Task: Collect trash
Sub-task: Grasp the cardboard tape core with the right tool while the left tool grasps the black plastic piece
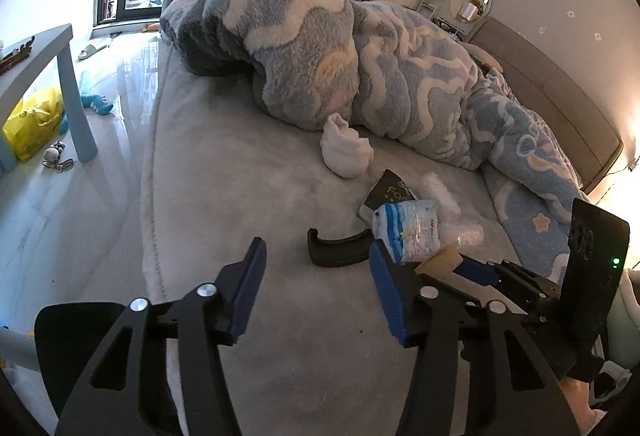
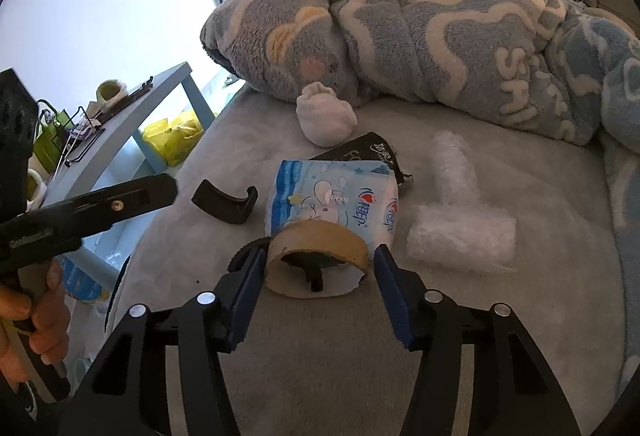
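At lower centre of the right view, the right gripper (image 2: pixel 318 268) straddled a cardboard ring (image 2: pixel 318 258) on the bed (image 2: pixel 520 316), blue pads beside its sides; contact was unclear. Just behind lay a tissue pack (image 2: pixel 336 202). The left gripper (image 1: pixel 316 260) stood parted, nothing between, near a black clip (image 1: pixel 338 250).

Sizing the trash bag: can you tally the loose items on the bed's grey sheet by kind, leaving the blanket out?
Cardboard tape roll core: 1
Blue tissue pack: 1
Black wrapper: 1
Bubble wrap rolls: 2
Black curved plastic piece: 1
White sock bundle: 1
Total: 7
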`<state>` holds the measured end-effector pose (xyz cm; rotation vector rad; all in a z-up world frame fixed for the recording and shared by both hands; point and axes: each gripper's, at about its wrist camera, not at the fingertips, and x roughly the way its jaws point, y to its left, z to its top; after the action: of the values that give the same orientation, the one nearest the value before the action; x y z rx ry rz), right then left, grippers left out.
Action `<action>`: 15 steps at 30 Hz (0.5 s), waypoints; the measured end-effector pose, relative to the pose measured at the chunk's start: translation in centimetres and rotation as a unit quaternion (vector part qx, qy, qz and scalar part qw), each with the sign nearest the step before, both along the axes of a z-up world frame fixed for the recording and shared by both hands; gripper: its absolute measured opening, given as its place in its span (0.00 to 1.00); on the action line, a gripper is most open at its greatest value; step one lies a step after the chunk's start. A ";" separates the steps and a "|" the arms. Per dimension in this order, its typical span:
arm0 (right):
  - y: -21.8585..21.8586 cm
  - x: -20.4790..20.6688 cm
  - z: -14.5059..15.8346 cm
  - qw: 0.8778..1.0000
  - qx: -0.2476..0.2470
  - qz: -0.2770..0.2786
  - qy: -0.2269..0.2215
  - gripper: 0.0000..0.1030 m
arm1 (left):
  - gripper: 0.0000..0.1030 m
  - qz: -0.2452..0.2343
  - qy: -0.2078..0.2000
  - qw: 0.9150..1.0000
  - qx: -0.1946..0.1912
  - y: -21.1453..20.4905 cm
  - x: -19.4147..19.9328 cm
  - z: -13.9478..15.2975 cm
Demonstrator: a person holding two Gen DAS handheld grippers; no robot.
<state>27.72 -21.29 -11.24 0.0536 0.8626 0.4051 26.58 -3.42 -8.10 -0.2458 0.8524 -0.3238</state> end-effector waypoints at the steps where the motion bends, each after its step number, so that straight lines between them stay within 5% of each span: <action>1: 0.1 0.1 0.0 1.000 0.000 0.004 0.000 0.51 | 0.48 -0.002 0.003 1.000 0.001 -0.2 0.2 -0.2; 15: 0.0 0.5 0.9 1.000 -0.009 0.017 -0.003 0.49 | 0.23 -0.002 0.048 0.999 -0.015 -1.1 2.5 -2.3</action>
<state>28.19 -21.33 -10.32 0.0205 0.8616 0.4290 29.11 -4.55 -10.44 -0.2897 0.9437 -0.3301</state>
